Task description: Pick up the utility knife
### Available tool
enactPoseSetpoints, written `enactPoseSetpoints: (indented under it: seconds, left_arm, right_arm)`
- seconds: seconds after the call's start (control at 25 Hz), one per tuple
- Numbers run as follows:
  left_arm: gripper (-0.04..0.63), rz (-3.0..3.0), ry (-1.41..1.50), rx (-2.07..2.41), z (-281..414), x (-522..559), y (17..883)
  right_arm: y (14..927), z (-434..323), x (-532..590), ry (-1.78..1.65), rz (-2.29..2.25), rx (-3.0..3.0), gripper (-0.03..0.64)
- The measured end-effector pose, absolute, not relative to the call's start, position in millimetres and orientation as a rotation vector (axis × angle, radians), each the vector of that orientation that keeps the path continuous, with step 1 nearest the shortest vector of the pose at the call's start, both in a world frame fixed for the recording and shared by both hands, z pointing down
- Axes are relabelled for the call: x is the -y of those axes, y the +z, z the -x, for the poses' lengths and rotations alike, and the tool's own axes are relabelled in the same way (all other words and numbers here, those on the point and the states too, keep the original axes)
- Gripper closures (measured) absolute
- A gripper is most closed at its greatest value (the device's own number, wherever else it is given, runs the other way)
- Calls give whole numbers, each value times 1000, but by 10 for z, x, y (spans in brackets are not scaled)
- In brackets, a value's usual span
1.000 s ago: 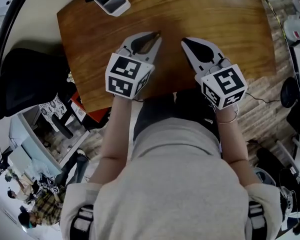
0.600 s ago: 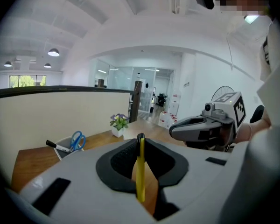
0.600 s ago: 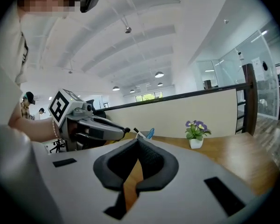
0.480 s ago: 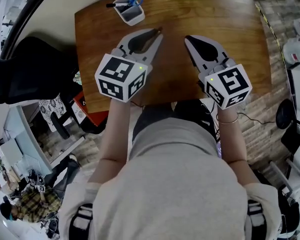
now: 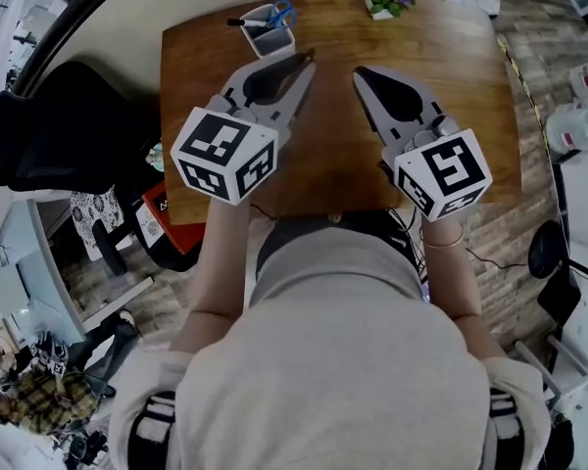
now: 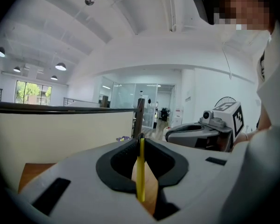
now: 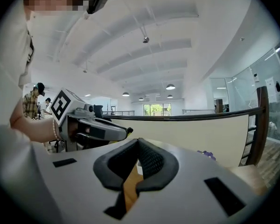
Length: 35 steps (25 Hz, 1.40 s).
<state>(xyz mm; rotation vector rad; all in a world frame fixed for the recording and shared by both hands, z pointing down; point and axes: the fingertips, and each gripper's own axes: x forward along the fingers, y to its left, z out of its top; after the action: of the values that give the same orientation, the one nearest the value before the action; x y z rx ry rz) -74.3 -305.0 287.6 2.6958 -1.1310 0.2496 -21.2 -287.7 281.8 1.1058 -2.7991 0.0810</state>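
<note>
We hold the left hand-held gripper [image 5: 304, 65] over the brown table [image 5: 451, 96], in the upper middle of the head view. Its jaws squeeze the thin yellow utility knife [image 6: 141, 169], which stands on edge between them. The right hand-held gripper [image 5: 359, 72] is near it on the right, jaws pressed together with nothing inside. A white cup [image 5: 271, 32] with pens stands near the table's top edge.

utility knife [image 6: 141, 174] | yellow, thin, edge-on | clamped in left hand-held gripper [image 6: 141, 137]
</note>
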Motion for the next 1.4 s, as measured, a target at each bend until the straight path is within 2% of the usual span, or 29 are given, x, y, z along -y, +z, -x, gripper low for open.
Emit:
enactPoseSetpoints:
  seconds: [0.68,1.4]
  left_arm:
    - [531,-2703,142,1225,913,2914,2848]
    - [531,-2711,115,1170,736,2793,3048]
  right_arm:
    - [2722,468,2817,20,-1030,2855,604]
    - [2948,472,2710,121,-1026,2831,604]
